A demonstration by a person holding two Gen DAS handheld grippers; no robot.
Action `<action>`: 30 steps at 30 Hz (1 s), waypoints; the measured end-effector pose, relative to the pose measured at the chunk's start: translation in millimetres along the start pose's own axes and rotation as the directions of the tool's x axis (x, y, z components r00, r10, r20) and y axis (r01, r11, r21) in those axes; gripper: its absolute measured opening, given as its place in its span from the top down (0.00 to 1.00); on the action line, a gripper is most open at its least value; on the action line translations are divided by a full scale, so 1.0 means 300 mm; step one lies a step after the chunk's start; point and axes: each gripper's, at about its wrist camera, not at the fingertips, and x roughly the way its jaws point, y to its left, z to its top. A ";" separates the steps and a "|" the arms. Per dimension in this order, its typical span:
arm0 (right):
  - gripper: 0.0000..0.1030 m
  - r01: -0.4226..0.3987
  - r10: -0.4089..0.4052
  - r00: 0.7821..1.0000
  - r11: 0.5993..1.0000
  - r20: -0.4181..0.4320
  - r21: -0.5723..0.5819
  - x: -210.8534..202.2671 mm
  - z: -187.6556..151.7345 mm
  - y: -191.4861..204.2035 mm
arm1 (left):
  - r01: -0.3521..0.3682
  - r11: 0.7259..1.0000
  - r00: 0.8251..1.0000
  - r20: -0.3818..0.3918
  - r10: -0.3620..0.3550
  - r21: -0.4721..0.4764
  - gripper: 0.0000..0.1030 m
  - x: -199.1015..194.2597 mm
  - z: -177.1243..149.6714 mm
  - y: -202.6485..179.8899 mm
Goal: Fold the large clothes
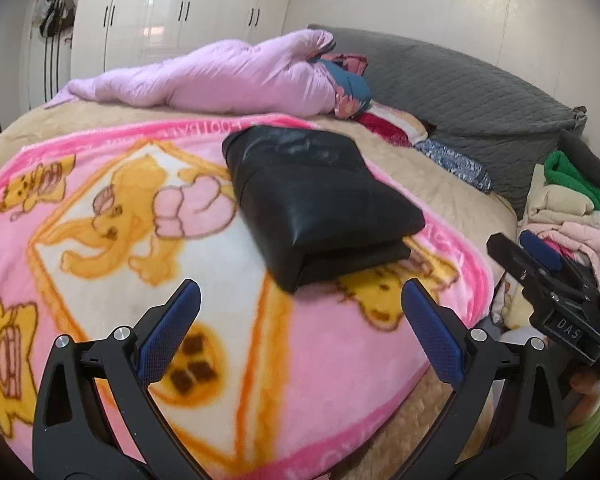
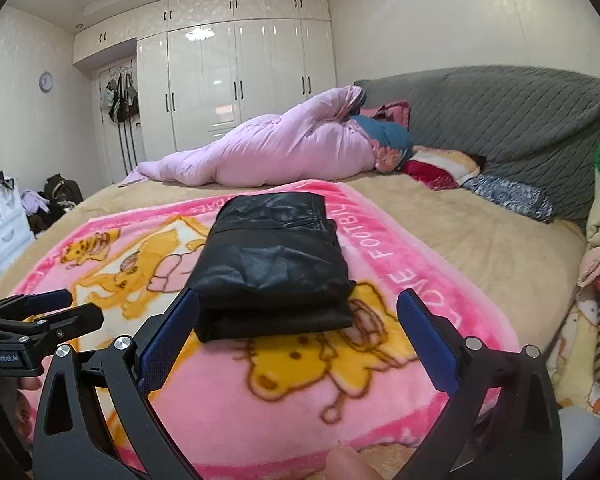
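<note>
Black garment [image 2: 274,268], shiny and maybe leather though it's blurry, sits folded in a thick bundle on a pink cartoon blanket [image 2: 300,412] over the tan bed [image 2: 480,232]. White wardrobes [image 2: 236,80] line the back wall. Left gripper [image 1: 300,320] and right gripper [image 2: 298,332] hover just short of it, jaws spread, holding nothing.

One folded black garment [image 2: 274,264], one pink cartoon blanket [image 2: 260,400], one pink quilt [image 2: 268,152], one bed [image 2: 480,240], one wall clock [image 2: 46,81], two grippers [image 1: 300,312] [image 2: 298,320].
</note>
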 end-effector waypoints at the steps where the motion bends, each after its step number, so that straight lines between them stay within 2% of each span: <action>1: 0.04 0.006 -0.006 1.000 1.000 -0.001 0.003 0.001 -0.014 0.000 | -0.001 1.000 1.000 -0.003 0.001 -0.004 0.09 0.003 -0.009 0.002; 4: 0.04 0.014 -0.014 1.000 0.999 -0.017 0.033 0.015 -0.063 -0.009 | -0.008 1.000 1.000 0.006 0.008 -0.008 0.09 0.001 -0.041 0.012; 13: 0.04 0.069 -0.066 0.992 0.997 -0.104 0.031 0.069 -0.185 0.000 | -0.011 0.999 0.999 -0.041 0.009 -0.045 0.09 0.044 -0.099 0.066; 18: 0.04 0.067 -0.060 0.988 0.997 -0.140 0.039 0.092 -0.208 0.002 | -0.015 0.998 0.999 -0.049 0.013 -0.054 0.09 0.055 -0.107 0.082; 30: 0.04 0.058 -0.048 0.985 0.997 -0.167 0.052 0.105 -0.208 -0.004 | -0.045 0.998 0.997 -0.061 0.042 -0.049 0.09 0.057 -0.107 0.085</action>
